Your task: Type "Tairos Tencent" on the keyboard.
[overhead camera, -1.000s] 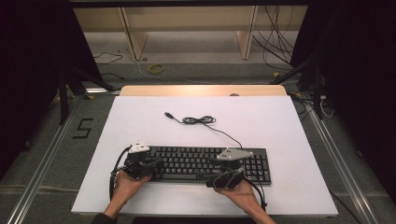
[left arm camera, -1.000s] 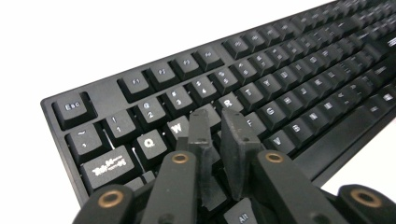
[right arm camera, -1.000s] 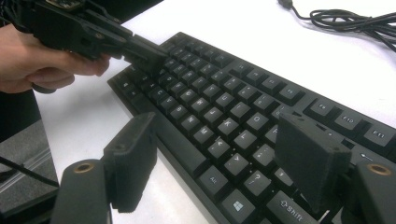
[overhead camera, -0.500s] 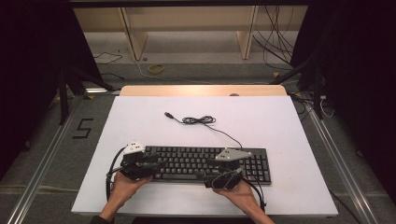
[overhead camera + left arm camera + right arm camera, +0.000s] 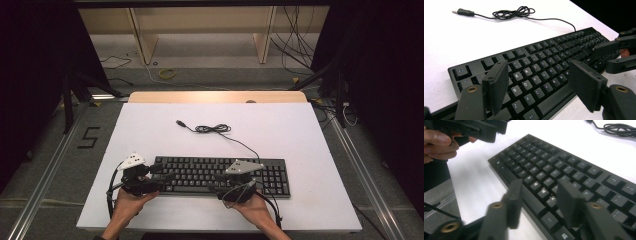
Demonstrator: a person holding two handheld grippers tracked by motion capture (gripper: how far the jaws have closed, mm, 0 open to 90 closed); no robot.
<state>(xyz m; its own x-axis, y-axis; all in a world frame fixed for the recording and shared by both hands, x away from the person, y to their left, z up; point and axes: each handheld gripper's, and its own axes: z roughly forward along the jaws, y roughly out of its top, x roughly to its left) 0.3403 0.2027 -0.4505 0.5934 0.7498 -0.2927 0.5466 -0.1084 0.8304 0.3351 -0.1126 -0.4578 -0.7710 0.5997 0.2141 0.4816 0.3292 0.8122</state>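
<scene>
Both fingers apart over the keyboard (image 5: 220, 175), empty

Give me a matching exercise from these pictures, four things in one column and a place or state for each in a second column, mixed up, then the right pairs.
Things:
1. keyboard
2. USB plug
3. left gripper
4. right gripper

Places or states:
A. at the free end of the cable, on the bare white table beyond the coil
B. over the letter keys near the Esc corner, jaws wide apart
C. lies flat along the near side of the table
D. over the space bar's edge, jaws partly apart, nothing between them

Pairs: 1-C, 2-A, 3-B, 4-D
</scene>
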